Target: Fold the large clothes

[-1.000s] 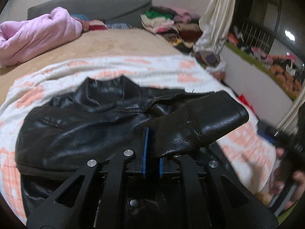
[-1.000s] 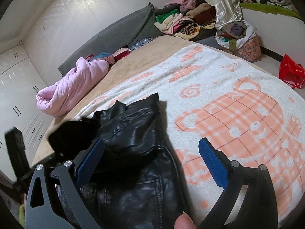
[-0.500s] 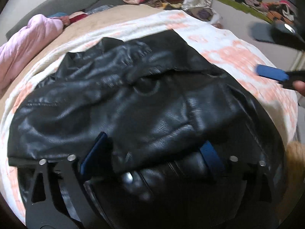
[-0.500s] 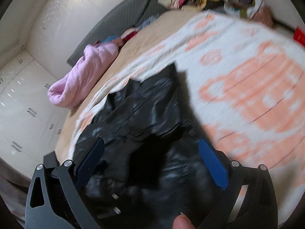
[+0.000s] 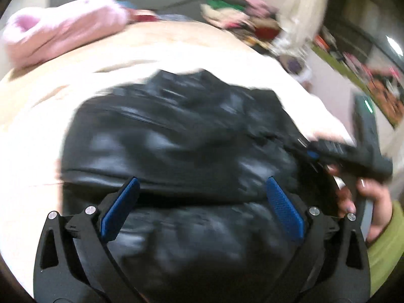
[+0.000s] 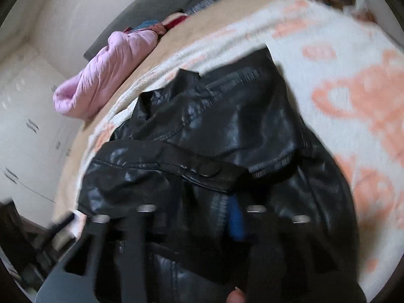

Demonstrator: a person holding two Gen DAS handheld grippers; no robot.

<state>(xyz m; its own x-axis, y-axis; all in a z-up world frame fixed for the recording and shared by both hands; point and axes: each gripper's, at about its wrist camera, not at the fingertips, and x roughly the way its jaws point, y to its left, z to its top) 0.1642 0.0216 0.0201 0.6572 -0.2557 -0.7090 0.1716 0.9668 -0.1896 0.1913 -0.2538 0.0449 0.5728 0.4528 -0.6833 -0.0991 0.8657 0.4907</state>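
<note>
Black leather jacket [image 5: 181, 136] lies bunched on the white-and-orange blanket [image 6: 353, 80] covering the bed, directly ahead of and beneath both sets of jaws. Both views motion-blurred.

Left gripper [image 5: 202, 209]: jaws spread wide and released, blue pads [image 5: 284, 209] apart, nothing between them but jacket leather lying below and ahead.

Right gripper [image 6: 202, 214]: fingers drawn close together over the jacket's near edge, a blue pad showing just right of centre; leather folds over the finger tips. Appears clenched on the jacket, though blur hides the contact itself. From the left view this gripper sits to the right of the left jaws, at the jacket's right edge.

Pink quilt [image 6: 108, 75] lies far ahead-left of the right jaws, well apart from the jacket.
</note>
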